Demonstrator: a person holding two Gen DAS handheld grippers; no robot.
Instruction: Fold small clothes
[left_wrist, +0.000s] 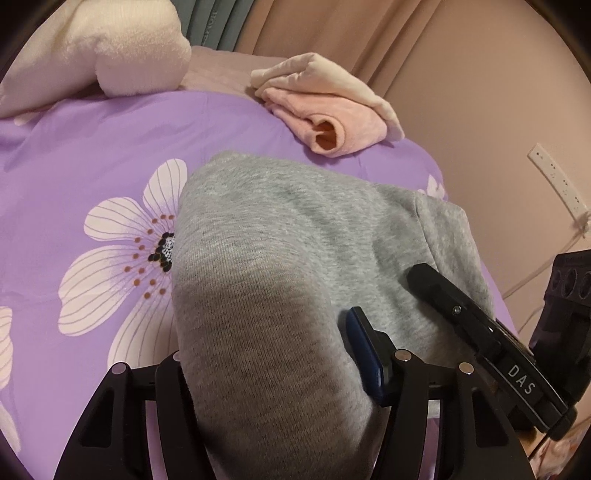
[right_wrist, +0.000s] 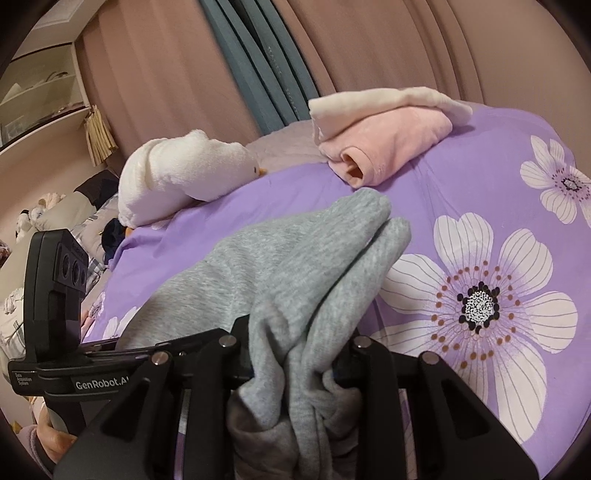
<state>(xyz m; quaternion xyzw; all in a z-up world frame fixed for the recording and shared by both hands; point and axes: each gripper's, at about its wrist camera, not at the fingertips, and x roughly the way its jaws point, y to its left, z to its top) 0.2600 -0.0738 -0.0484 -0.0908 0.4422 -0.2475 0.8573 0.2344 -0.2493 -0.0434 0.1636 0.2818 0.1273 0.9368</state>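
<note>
A grey knit garment (left_wrist: 280, 236) lies folded on the purple flowered bedspread (left_wrist: 85, 147). My left gripper (left_wrist: 273, 376) is shut on its near end; the cloth drapes over and hides the left finger. My right gripper (right_wrist: 291, 369) is shut on a bunched edge of the same grey garment (right_wrist: 314, 258), cloth squeezed between the jaws. The right gripper also shows at the right of the left wrist view (left_wrist: 476, 325), resting on the garment. A folded pink and cream garment (left_wrist: 325, 107) lies at the far edge of the bed; it also shows in the right wrist view (right_wrist: 384, 136).
A white plush duck (right_wrist: 177, 173) lies at the back left of the bed, also in the left wrist view (left_wrist: 107, 51). Pink and teal curtains (right_wrist: 266, 62) hang behind. A power strip (left_wrist: 557, 181) is on the wall at right. Shelves (right_wrist: 40, 96) stand far left.
</note>
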